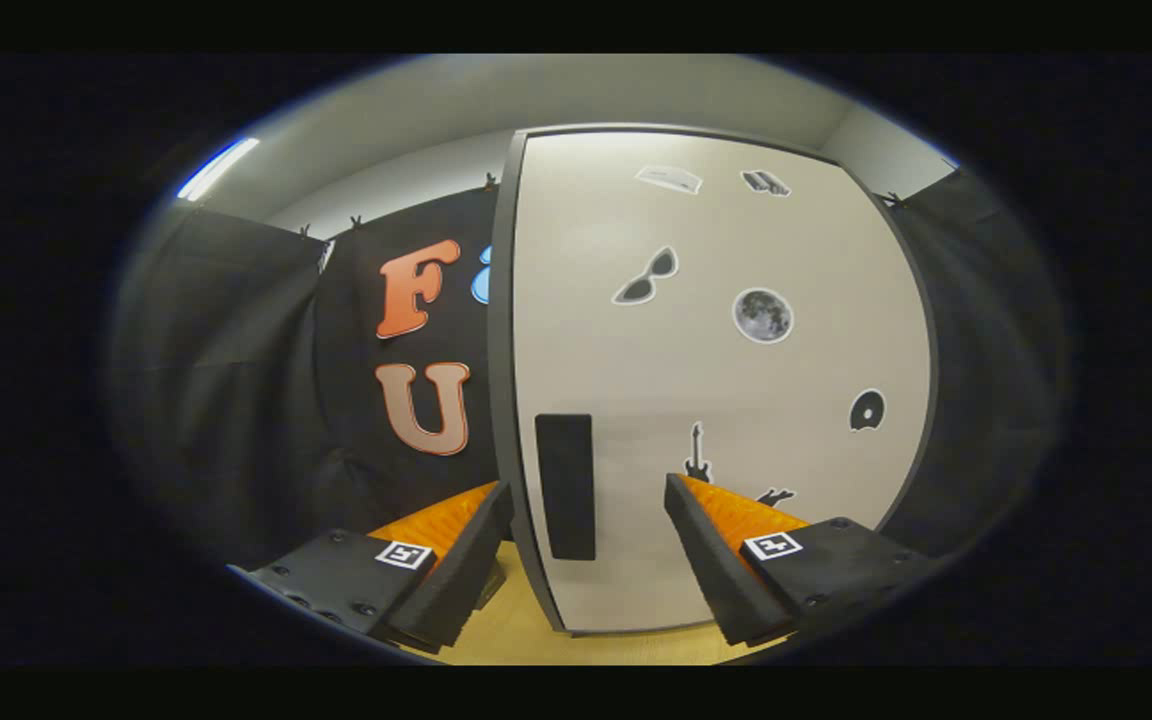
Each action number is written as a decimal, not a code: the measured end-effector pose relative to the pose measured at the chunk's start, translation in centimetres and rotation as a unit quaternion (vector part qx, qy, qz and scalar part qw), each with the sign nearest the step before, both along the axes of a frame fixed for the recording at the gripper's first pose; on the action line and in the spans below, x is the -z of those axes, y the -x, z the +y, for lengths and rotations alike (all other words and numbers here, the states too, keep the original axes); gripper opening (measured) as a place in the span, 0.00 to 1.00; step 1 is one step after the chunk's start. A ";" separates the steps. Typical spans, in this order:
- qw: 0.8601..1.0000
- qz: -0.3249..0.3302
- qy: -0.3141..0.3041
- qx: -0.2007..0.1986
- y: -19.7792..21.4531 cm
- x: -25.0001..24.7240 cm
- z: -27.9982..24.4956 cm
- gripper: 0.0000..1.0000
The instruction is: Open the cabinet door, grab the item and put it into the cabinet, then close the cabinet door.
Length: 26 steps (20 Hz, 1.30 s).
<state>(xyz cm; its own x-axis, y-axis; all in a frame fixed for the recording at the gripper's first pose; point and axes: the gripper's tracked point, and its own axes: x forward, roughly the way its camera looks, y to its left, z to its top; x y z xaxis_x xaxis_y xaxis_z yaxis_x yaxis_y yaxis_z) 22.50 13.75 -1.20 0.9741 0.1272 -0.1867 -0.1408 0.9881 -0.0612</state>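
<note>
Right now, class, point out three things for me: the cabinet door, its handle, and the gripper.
cabinet door point(736, 400): gripper view, bare part of the panel's middle.
handle point(565, 486): gripper view, middle of the dark upright strip near the door's edge.
gripper point(588, 525): gripper view, midway between its open fingertips.

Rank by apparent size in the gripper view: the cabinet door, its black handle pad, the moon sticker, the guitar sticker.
1. cabinet door
2. black handle pad
3. moon sticker
4. guitar sticker

The open hand-held gripper has its fingers on either side of the pad.
</note>
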 end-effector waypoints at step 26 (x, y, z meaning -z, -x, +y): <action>0.997 0.038 -0.018 -0.067 4.3 0.2 -0.4 0.31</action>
<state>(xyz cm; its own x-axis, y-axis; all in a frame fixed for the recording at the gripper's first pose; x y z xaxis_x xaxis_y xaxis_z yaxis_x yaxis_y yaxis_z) 18.22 13.38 -1.38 0.9313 0.2635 -0.2515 -0.2749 0.9614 -0.0105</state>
